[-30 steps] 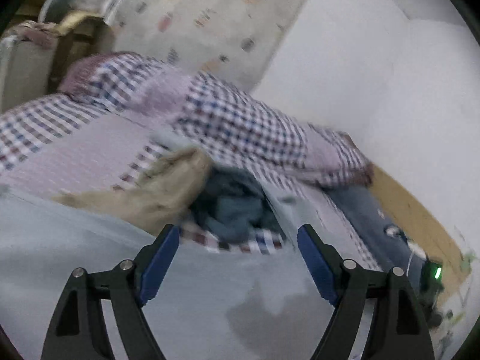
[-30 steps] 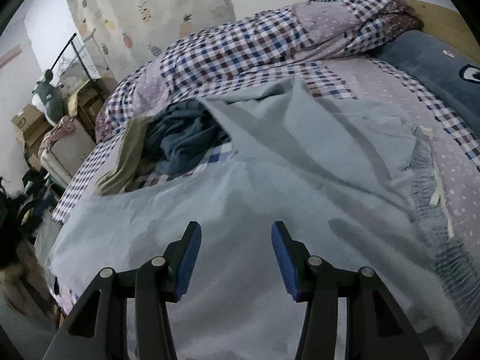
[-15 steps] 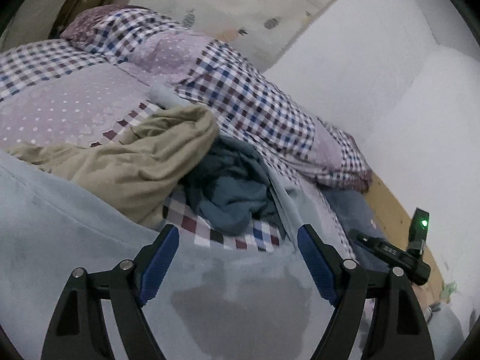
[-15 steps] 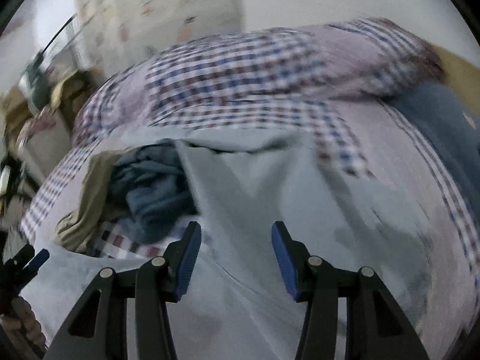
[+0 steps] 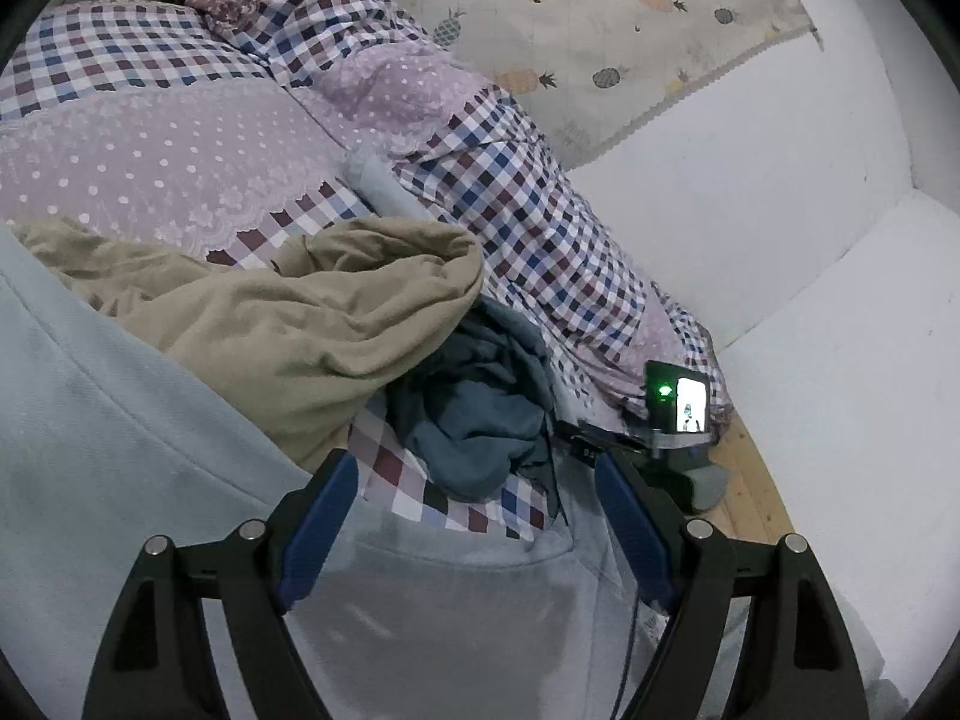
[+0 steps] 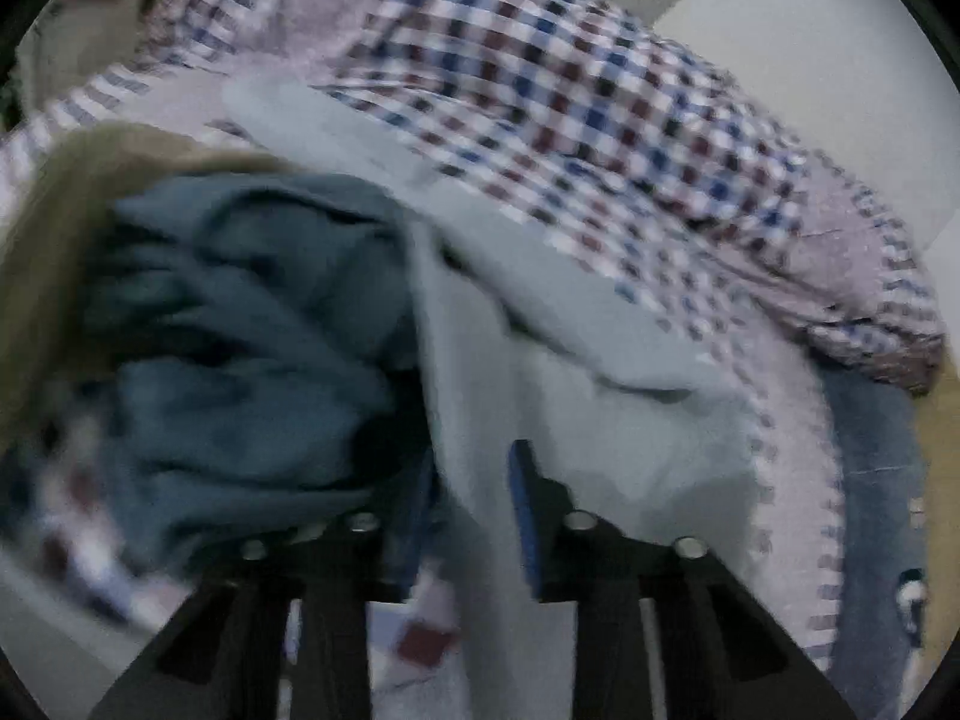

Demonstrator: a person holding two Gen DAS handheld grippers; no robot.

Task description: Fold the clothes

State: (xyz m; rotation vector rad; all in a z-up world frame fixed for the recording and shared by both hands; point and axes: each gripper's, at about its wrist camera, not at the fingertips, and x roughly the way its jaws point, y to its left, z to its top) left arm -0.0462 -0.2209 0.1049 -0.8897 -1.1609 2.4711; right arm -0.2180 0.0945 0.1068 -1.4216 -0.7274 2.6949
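Observation:
A pale blue garment lies spread over the bed under my left gripper, which hangs open just above it with nothing between its fingers. Beyond it sit a crumpled tan garment and a dark teal garment. In the blurred right wrist view, my right gripper has its jaws narrowed on an edge of the pale blue garment, right beside the teal garment. The tan garment shows at the left. The right gripper's camera unit, with a green light, appears in the left wrist view.
A checked and dotted quilt is bunched along the far side of the bed against a white wall. A pineapple-print cloth hangs above it. A blue pillow lies at the right, by the wooden bed frame.
My right gripper has moved forward and down to the pale blue garment's edge beside the teal pile, and its jaws have narrowed on the cloth. My left gripper has swung left, staying open.

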